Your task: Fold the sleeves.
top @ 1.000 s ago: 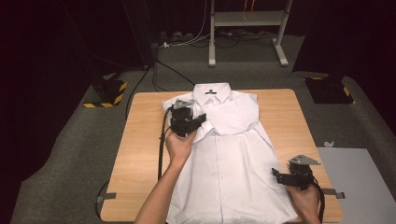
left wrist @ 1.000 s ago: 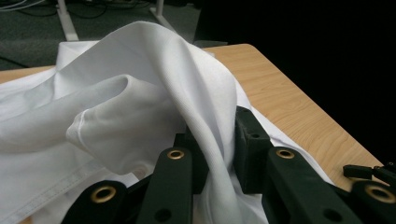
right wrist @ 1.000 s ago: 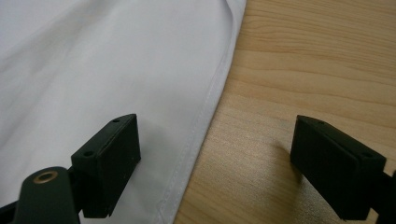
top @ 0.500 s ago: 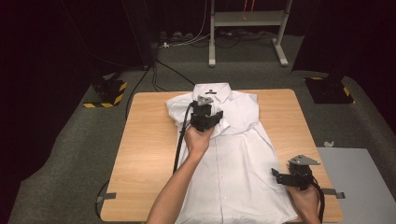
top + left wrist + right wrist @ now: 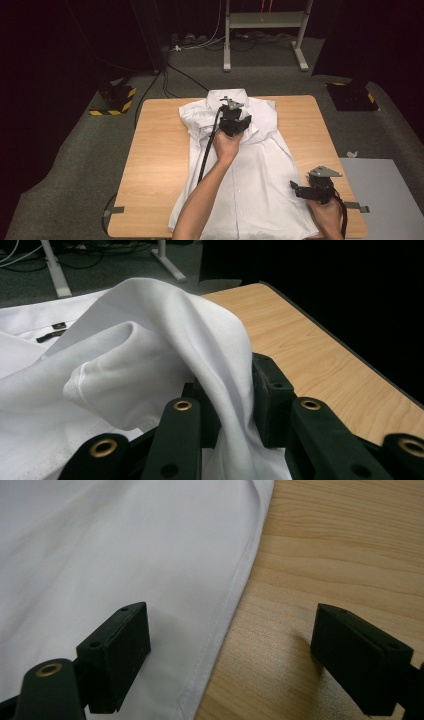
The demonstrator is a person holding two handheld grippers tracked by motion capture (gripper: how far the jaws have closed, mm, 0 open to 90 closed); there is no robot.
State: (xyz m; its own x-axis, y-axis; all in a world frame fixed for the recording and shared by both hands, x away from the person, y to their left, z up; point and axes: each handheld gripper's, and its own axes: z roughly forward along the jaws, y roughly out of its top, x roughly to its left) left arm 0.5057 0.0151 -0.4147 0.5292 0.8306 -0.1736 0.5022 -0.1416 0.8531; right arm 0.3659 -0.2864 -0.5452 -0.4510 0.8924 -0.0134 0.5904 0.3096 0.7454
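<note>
Left hand-held gripper (image 5: pixel 227 405) pinching shirt sleeve (image 5: pixel 165 355), seemingly

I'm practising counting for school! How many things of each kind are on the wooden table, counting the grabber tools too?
White dress shirt: 1
Black grippers: 2, the left gripper pinching a fold of the shirt near the collar, the right gripper with its fingers open over the shirt's hem
Total: 3
All of them are on the wooden table.

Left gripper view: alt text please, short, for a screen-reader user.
The left gripper pinches a raised fold of a white shirt between its two black jaws. The collar label lies farther off at left, and the wooden table runs off to the right.
</note>
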